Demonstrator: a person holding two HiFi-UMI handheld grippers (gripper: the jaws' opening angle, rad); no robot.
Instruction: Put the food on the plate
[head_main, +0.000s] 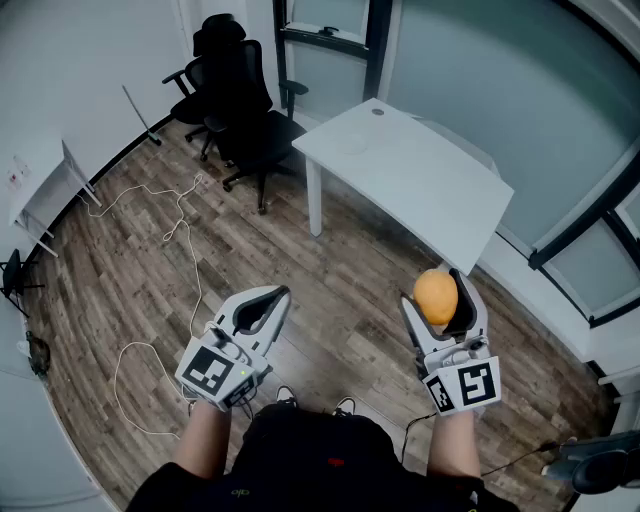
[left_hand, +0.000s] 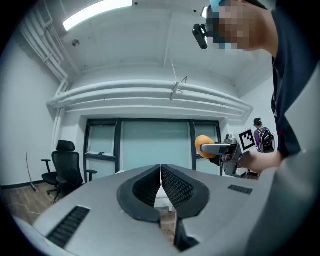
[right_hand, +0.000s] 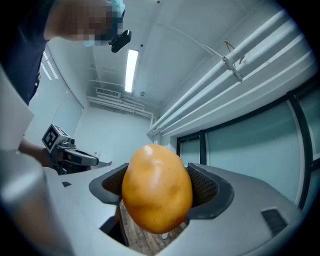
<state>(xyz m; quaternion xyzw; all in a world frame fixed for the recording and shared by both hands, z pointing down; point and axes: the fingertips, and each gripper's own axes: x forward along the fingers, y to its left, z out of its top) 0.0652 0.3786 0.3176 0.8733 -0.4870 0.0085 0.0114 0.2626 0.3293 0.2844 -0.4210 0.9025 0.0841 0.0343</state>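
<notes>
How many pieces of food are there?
1. The orange-yellow food is clamped in the right gripper, held above the wooden floor. The left gripper is shut and empty. More could be outside the views.

Head view looks down; gripper views tilt up toward ceiling (left_hand: 150, 45).

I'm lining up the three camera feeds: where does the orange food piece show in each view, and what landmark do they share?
Head view: the orange food piece is lower right, between the right gripper's jaws.
Left gripper view: right of centre, small, partly behind a jaw of that gripper.
Right gripper view: bottom centre, large, clamped between the jaws.
Shared landmark: the glass wall with dark frames.
</notes>
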